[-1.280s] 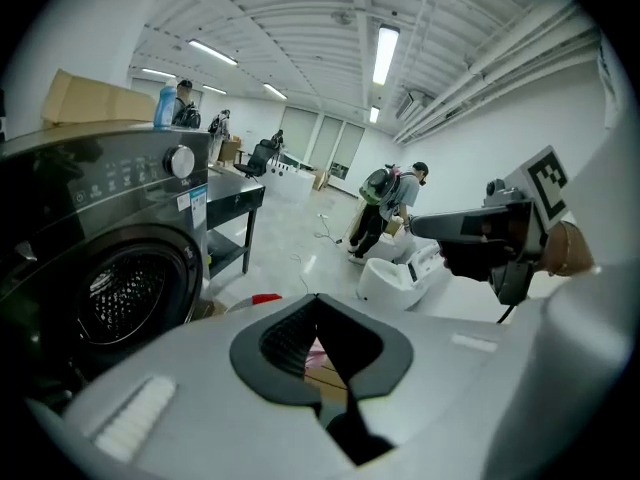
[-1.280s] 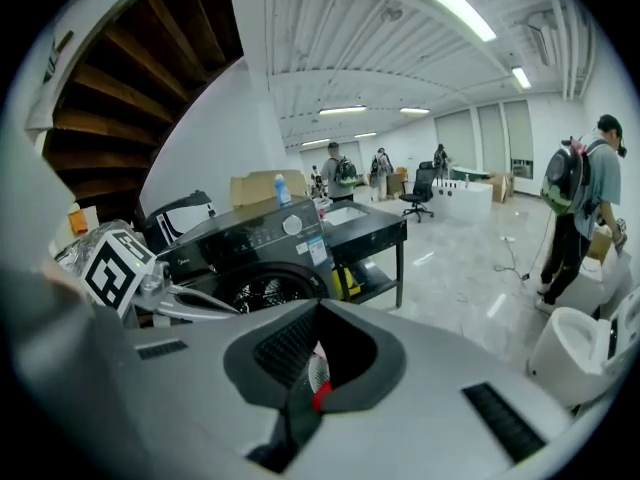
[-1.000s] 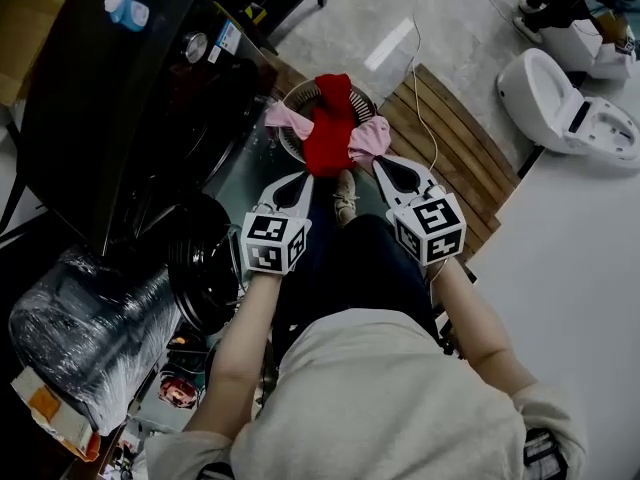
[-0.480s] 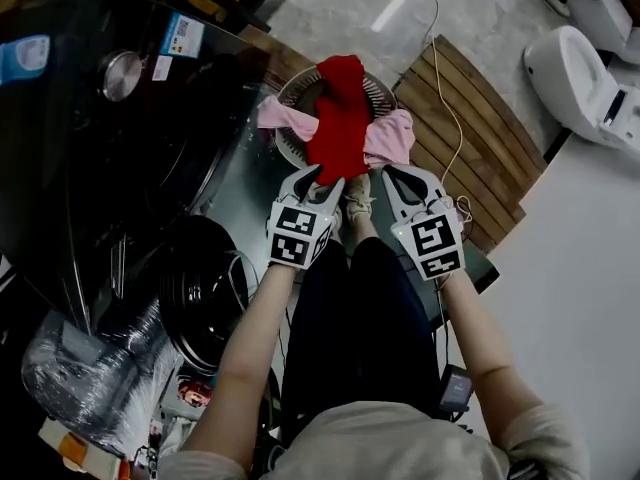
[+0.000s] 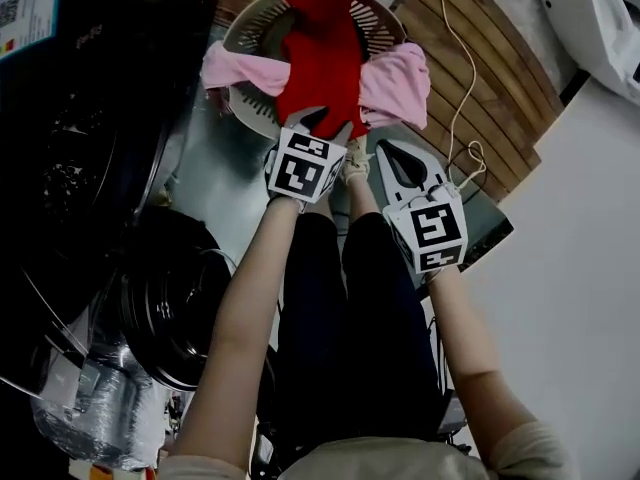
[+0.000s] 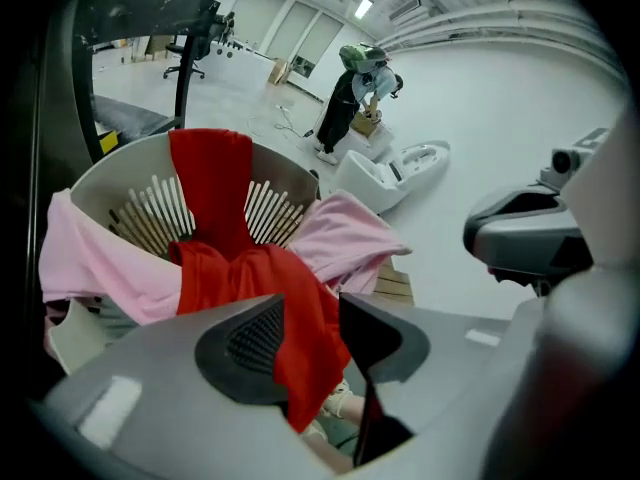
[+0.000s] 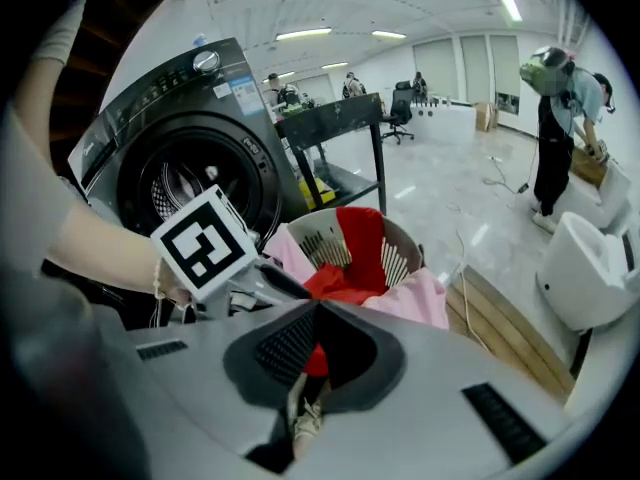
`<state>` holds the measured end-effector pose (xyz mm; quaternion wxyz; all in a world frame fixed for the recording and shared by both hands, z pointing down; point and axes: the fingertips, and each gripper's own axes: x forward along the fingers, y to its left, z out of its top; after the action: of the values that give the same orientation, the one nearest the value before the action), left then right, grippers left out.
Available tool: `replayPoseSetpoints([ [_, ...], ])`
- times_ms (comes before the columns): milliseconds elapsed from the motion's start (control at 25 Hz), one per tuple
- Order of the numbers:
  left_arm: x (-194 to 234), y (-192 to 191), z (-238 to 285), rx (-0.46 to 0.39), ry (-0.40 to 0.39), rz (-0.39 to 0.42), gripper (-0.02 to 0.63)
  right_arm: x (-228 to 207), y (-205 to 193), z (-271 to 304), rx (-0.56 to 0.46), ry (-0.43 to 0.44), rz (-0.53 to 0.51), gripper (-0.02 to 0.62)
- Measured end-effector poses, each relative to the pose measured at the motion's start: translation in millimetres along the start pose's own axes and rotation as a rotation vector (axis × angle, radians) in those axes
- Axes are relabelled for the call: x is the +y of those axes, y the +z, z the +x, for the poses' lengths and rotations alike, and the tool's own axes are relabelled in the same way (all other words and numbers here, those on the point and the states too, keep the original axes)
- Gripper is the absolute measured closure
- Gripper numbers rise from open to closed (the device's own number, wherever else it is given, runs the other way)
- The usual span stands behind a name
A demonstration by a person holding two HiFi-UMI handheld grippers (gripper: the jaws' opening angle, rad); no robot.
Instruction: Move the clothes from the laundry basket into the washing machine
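One red garment (image 5: pixel 318 63) between just-opened left tool (image 5: pixel 322 123) jaws.

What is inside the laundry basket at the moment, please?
A red garment drapes across the laundry basket, over its far rim, with pink clothing hanging over both sides. Whatever lies beneath them, and the basket's bottom, is covered.

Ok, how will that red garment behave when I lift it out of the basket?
Likely floppy: the red garment drapes limply over the basket rim and hangs in folds. Probably light, being thin cloth. It lies across the pink cloth, so it may drag that along.
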<state>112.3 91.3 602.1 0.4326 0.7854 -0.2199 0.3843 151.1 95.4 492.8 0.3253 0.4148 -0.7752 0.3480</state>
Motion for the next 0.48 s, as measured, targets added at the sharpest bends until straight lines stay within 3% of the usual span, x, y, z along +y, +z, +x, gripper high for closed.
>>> replayPoseSetpoints([
  [200, 3, -19, 33, 0.086, 0.007, 0.037, 0.453, -6, -14, 6, 0.021, -0.035, 0.043, 0.588],
  [240, 4, -19, 35, 0.097, 0.013, 0.052, 0.467, -8, -12, 6, 0.016, -0.041, 0.048, 0.588],
  [280, 5, -19, 35, 0.100, 0.018, 0.060, 0.534, -10, -9, 6, 0.011, -0.048, 0.049, 0.588],
  [320, 6, -17, 32, 0.092, 0.018, 0.051, 0.581, -12, -6, 6, 0.007, -0.054, 0.048, 0.588],
  [480, 4, -4, -7, -0.025, 0.019, -0.081, 0.584, -17, 4, -1, 0.004, -0.072, 0.041, 0.588],
])
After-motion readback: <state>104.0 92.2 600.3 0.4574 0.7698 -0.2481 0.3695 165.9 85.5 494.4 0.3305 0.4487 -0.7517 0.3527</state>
